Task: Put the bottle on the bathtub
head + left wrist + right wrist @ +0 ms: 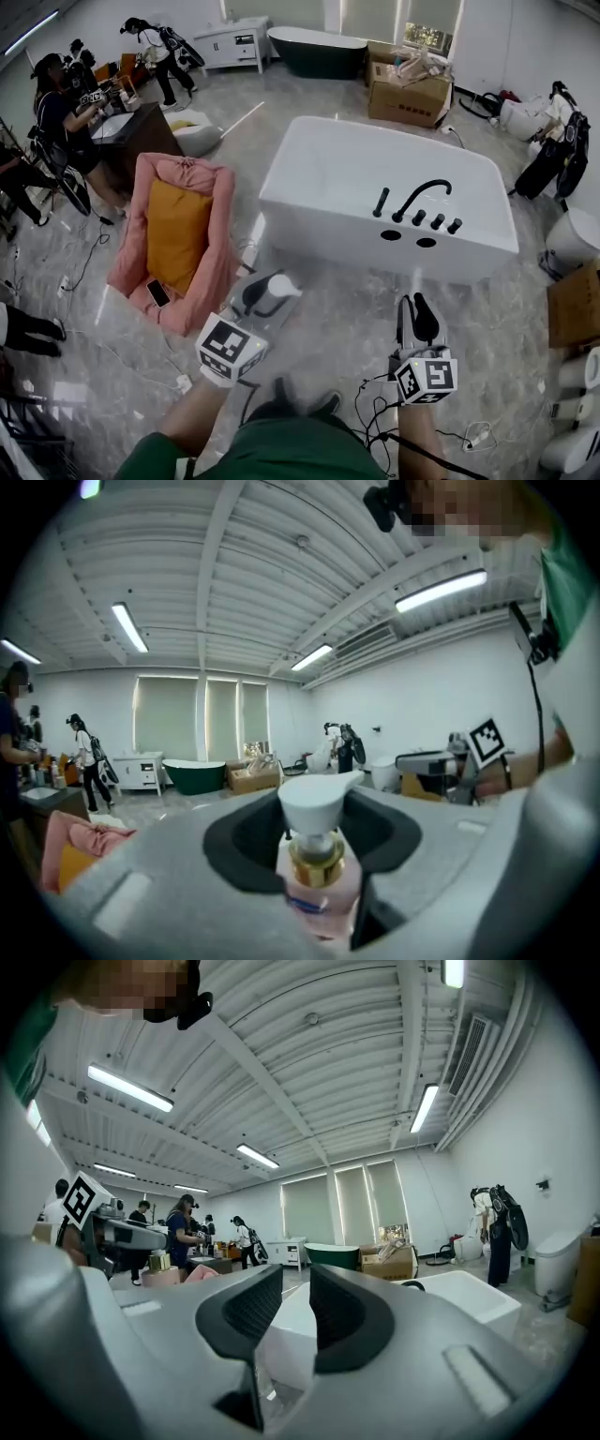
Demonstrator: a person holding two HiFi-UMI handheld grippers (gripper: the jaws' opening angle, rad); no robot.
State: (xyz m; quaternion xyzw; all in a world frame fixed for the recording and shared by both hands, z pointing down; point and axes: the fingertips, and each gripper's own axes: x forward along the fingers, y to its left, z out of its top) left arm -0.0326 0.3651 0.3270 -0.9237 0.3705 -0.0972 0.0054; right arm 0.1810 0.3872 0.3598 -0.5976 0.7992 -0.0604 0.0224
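left claw (pixel 255 298) pinching the pink pump bottle (pixel 319 888) upright, still short of the white bathtub (pixel 356 223) at one o'clock; i'd carry it level to the flat rim by the black tap (pixel 417 199), the right claw (pixel 419 322) slightly spread and empty.

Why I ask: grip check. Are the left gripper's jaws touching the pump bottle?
Touching. The left gripper view shows the left gripper shut against the pump bottle.
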